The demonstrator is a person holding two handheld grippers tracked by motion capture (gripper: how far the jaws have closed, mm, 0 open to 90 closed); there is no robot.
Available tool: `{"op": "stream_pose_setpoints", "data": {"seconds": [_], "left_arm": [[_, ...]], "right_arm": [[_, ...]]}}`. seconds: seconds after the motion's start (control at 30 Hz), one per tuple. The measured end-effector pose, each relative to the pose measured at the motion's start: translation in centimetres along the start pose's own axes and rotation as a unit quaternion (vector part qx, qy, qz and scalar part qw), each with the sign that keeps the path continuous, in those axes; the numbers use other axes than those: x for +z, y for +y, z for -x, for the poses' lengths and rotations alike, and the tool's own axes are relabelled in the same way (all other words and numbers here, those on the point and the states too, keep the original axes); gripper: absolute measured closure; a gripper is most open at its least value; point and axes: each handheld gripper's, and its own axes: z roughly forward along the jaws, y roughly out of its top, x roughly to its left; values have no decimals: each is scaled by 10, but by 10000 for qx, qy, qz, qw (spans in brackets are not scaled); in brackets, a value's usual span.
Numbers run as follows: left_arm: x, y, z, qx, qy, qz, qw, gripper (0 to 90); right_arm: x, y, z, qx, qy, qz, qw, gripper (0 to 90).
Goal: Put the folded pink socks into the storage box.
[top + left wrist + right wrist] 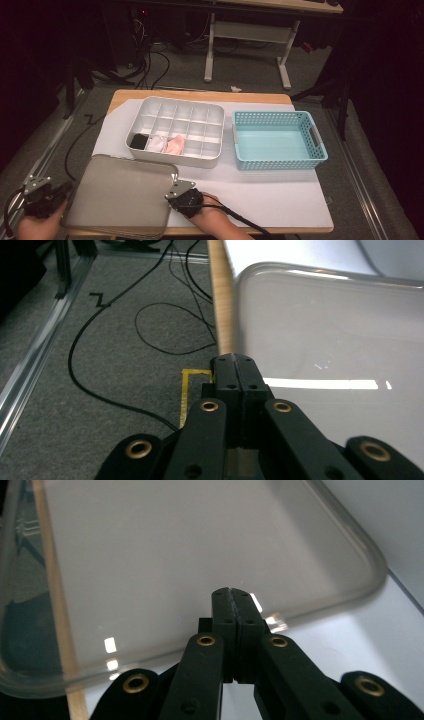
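- Lid (120,195): translucent, rounded corners, lower left of the high view, lying across the worktop (280,200) corner and overhanging its near edge.
- Left claw (235,362): jaws pressed together, nothing visible between them; tip just beside the lid's left edge. Contact cannot be told.
- Right claw (233,596): jaws together, tip at the lid's right rim; whether it pinches the rim is unclear from this angle.
- Divided white tray (150,107): centre of the frame, holding black, white and pink items in its front-left compartments.
- Teal basket (277,157): right of the tray, just beside it.
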Motion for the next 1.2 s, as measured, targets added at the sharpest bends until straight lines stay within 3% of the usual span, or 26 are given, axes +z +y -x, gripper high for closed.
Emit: {"op": "stream_pose_setpoints", "data": {"seconds": [0.07,0.1,0.3,0.53,0.6,0.73,0.83,0.93,0.97,1.1,1.2], "left_arm": [[2,-3,-4,-74,-39,-5,10000,900],[3,-4,-5,-95,-48,9,9999,899],[0,-8,-13,-302,-40,236,9993,898],[4,-11,-28,-429,98,121,9990,898],[8,-12,-29,-398,162,23,9991,898],[17,-14,-28,-321,2,-229,9992,899],[18,-13,-24,-289,-148,-209,9993,900],[16,-12,-21,-258,-35,-193,9995,900],[15,-12,-21,-347,-214,-83,9991,900],[12,-8,-12,-64,93,-161,9998,900],[11,-10,-14,-179,-19,-135,9997,900]], "right_arm": [[-2,-2,3,42,-45,1,10000,900],[-1,-4,5,6,-127,-160,9998,900],[-4,-12,8,223,-98,33,9997,900],[-6,-14,8,218,-102,31,9997,900],[-6,-14,8,208,-97,21,9997,900],[-7,-15,9,265,-155,31,9995,900],[-9,-17,10,330,-207,45,9992,900],[-11,-20,13,442,-253,23,9987,900],[-12,-21,14,441,-264,19,9987,900],[-13,-26,17,500,-306,-20,9983,900],[-13,-29,19,630,-323,-12,9975,900]]}}
